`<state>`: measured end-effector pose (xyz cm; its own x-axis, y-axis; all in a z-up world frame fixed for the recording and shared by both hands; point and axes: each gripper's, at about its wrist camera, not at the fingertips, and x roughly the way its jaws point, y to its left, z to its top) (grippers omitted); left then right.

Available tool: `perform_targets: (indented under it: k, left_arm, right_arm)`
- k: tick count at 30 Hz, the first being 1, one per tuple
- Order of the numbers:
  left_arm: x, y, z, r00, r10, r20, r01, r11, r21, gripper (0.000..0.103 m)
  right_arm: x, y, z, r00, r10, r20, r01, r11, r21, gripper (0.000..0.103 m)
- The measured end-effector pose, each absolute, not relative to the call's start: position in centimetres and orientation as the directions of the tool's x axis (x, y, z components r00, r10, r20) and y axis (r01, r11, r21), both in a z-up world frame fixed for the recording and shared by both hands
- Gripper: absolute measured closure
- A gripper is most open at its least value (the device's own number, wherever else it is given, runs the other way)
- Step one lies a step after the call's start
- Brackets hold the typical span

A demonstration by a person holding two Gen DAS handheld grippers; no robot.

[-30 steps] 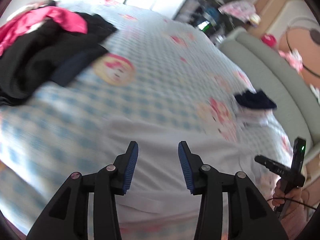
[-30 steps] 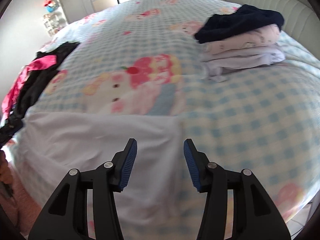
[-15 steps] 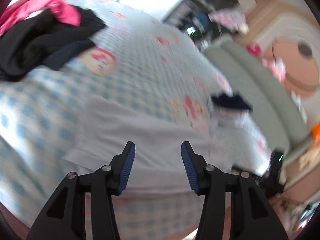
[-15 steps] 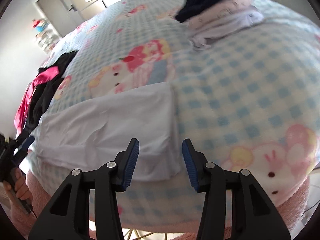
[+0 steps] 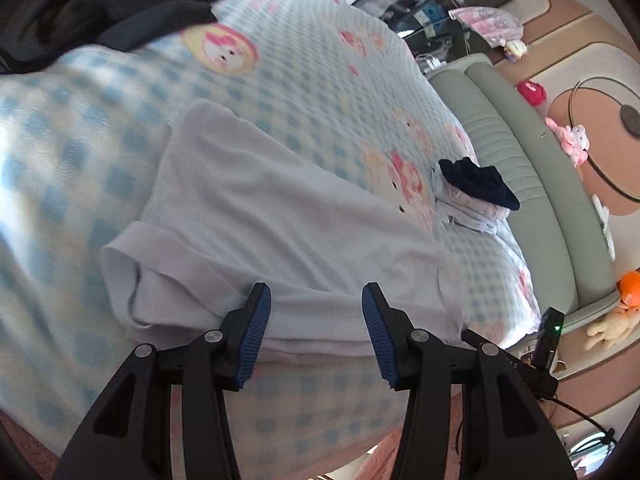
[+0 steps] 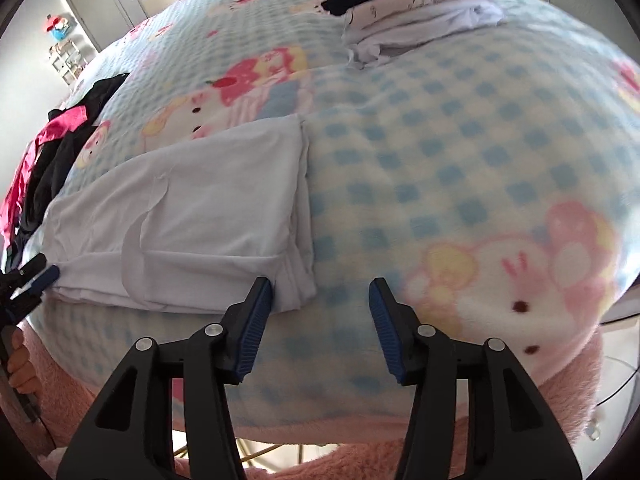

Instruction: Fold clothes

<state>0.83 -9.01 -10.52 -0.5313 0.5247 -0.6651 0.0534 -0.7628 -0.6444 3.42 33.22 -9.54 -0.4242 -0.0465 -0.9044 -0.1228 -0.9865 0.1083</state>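
A white garment (image 5: pixel 280 216) lies folded into a long band across the near edge of the bed. My left gripper (image 5: pixel 316 300) hangs open just above its near hem, and its pads touch no cloth. In the right wrist view the same garment (image 6: pixel 192 216) ends in a corner beside my right gripper's left finger. My right gripper (image 6: pixel 320 292) hovers past that corner, its jaws opening with only blanket showing between them. The left gripper's blue pad (image 6: pixel 48 276) shows at the garment's far end.
The bed wears a blue-checked cartoon blanket (image 6: pixel 460 160). A folded stack topped by a dark piece (image 5: pixel 476 196) (image 6: pixel 408 20) sits near the grey-green headboard (image 5: pixel 520 152). A loose pile of black and pink clothes (image 5: pixel 100 8) (image 6: pixel 60 148) lies at the far left. Shelves and toys stand beyond.
Both grippers have come nearer to the garment's near edge and tilted downward. The right one has slid to the garment's right corner. The left jaws stand a little wider.
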Motion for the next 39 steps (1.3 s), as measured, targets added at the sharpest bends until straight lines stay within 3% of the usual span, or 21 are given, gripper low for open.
perform_targets:
  k: [6,12,17,20,23,28,31,36,39]
  left_arm:
    - [0.4,-7.9,-9.2,-0.547,0.473,-0.691,0.042,-0.809,-0.586,0.053]
    - [-0.9,-6.9,-8.2,-0.543,0.37,-0.754,0.033,-0.888,-0.459,0.053]
    - [-2.6,-2.5,-7.0,-0.509,0.458,-0.729,-0.106,-0.874,-0.475,0.055]
    - [-3.7,3.4,-5.7,-0.475,0.496,-0.727,-0.264,-0.868,-0.42,0.056]
    - [-4.5,9.1,-5.9,-0.383,0.575,-0.723,-0.392,-0.81,-0.436,0.071]
    - [-4.6,16.4,-6.2,-0.292,0.589,-0.753,-0.528,-0.756,-0.386,0.073]
    - [-5.0,18.3,-7.1,-0.247,0.585,-0.773,-0.542,-0.744,-0.39,0.073]
    - [-5.2,18.5,-9.0,-0.288,0.461,-0.839,-0.476,-0.83,-0.292,0.074]
    - [-5.3,16.7,-8.9,-0.287,0.517,-0.807,-0.411,-0.827,-0.383,0.075]
  right_arm:
    - [3.8,34.3,-7.4,-0.455,0.037,-0.89,-0.163,-0.986,0.043,0.052]
    - [4.1,33.1,-7.4,-0.452,-0.084,-0.888,-0.043,-0.992,0.116,0.052]
    - [3.5,32.6,-8.3,-0.44,-0.069,-0.895,-0.077,-0.99,0.115,0.052]
    - [3.6,33.0,-7.8,-0.453,-0.021,-0.891,-0.099,-0.992,0.073,0.052]
    - [3.8,33.9,-8.1,-0.436,-0.005,-0.9,-0.119,-0.991,0.063,0.052]
    - [4.1,34.6,-8.8,-0.414,-0.073,-0.907,-0.078,-0.99,0.115,0.052]
    - [4.1,34.5,-8.9,-0.418,-0.133,-0.899,-0.054,-0.984,0.171,0.052]
    - [3.7,34.5,-9.0,-0.441,-0.14,-0.886,-0.081,-0.978,0.194,0.052]
    - [3.1,34.7,-9.1,-0.454,-0.144,-0.879,-0.1,-0.972,0.211,0.052]
